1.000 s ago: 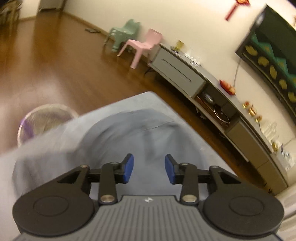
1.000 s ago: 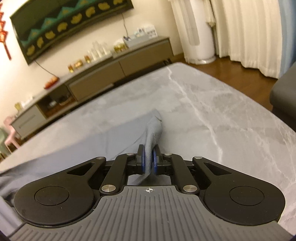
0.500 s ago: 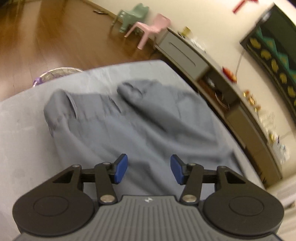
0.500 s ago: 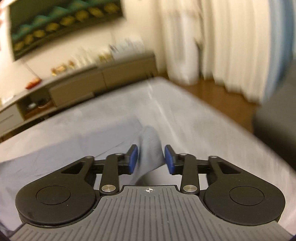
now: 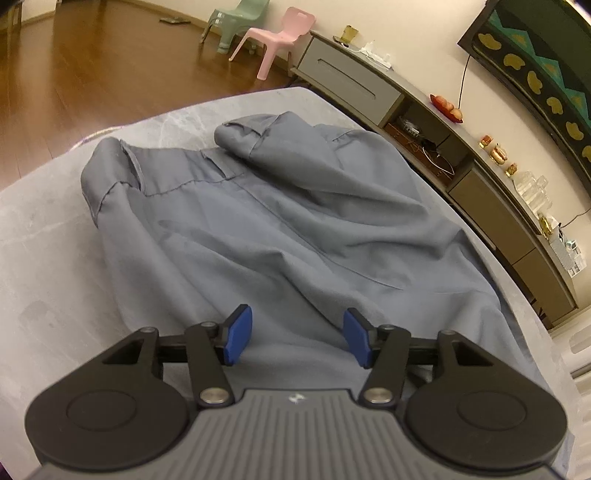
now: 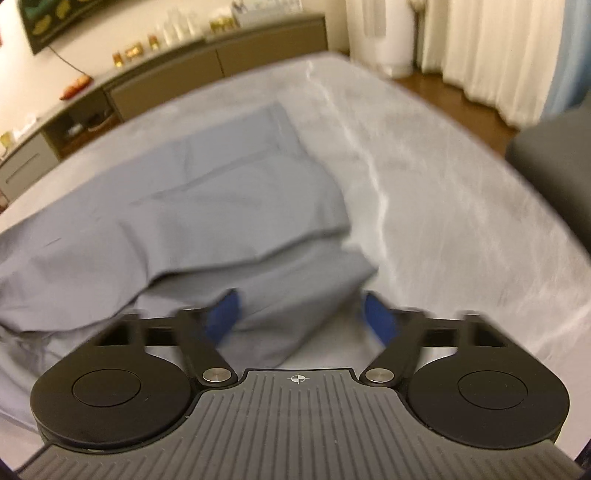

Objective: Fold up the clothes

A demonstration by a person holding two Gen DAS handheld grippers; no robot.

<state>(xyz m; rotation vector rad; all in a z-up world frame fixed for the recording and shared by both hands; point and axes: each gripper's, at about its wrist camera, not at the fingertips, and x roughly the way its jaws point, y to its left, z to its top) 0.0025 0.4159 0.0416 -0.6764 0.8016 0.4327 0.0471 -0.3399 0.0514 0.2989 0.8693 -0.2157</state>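
The rumpled grey-blue garment (image 5: pixel 280 221) covers most of the pale marbled tabletop (image 5: pixel 44 258); bare marble (image 6: pixel 443 206) lies open to its right. A raised folded sleeve (image 5: pixel 266 140) bulges at the garment's far end.

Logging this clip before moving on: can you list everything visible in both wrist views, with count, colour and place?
Garment: one, grey-blue, spread rumpled on the table.
Table: one, grey marble-look.
Small chairs: two, pink and green, on the wood floor by the far wall.
Sideboard: one long, grey-brown, along the wall, small items on top.
Wall hanging: one, dark with gold shapes.
Curtains: cream, behind the table.
Left gripper: black, blue pads, open above the garment.
Right gripper: same, open, blurred, at the garment's edge.
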